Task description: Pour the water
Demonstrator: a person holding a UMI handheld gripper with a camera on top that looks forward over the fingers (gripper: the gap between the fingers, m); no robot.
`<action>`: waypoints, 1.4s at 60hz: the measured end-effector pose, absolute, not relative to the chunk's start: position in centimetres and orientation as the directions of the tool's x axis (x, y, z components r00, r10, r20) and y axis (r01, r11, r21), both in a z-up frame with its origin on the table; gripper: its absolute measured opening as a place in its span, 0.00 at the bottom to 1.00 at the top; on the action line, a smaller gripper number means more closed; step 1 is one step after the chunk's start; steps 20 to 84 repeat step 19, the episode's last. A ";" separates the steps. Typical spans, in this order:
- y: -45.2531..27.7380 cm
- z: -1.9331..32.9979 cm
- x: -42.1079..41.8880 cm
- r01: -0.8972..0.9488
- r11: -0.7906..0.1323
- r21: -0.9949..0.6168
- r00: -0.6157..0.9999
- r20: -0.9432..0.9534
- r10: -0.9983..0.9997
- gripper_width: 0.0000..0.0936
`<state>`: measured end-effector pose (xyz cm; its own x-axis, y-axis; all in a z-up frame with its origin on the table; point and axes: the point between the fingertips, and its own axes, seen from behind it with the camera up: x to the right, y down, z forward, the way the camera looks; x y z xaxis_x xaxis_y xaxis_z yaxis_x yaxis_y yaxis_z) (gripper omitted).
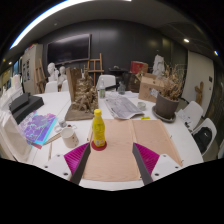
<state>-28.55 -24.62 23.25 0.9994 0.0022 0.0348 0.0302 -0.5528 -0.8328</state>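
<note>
A yellow bottle (98,129) stands upright on a red coaster (98,146) on the tan mat (118,160) on the table. A white cup (69,137) stands left of the bottle, off the mat. My gripper (112,168) is open, held above the near part of the mat. Its two fingers (80,166) spread wide with magenta pads (147,157) showing, nothing between them. The bottle is just beyond the fingertips, slightly left of centre.
A colourful book (40,127) lies at the left. Papers (125,106), a dried plant arrangement (84,97) and a potted plant (166,102) stand farther back. A dark screen (68,49) and an easel (94,68) are at the far wall.
</note>
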 end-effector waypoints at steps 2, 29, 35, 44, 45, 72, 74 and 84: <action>-24.8 23.3 -28.3 0.030 -0.553 -0.833 0.999 0.038 -0.004 0.93; -26.0 23.2 -28.2 0.047 -0.555 -0.830 0.998 0.060 -0.005 0.92; -26.0 23.2 -28.2 0.047 -0.555 -0.830 0.998 0.060 -0.005 0.92; -26.0 23.2 -28.2 0.047 -0.555 -0.830 0.998 0.060 -0.005 0.92; -26.0 23.2 -28.2 0.047 -0.555 -0.830 0.998 0.060 -0.005 0.92; -26.0 23.2 -28.2 0.047 -0.555 -0.830 0.998 0.060 -0.005 0.92; -26.0 23.2 -28.2 0.047 -0.555 -0.830 0.998 0.060 -0.005 0.92; -26.0 23.2 -28.2 0.047 -0.555 -0.830 0.998 0.060 -0.005 0.92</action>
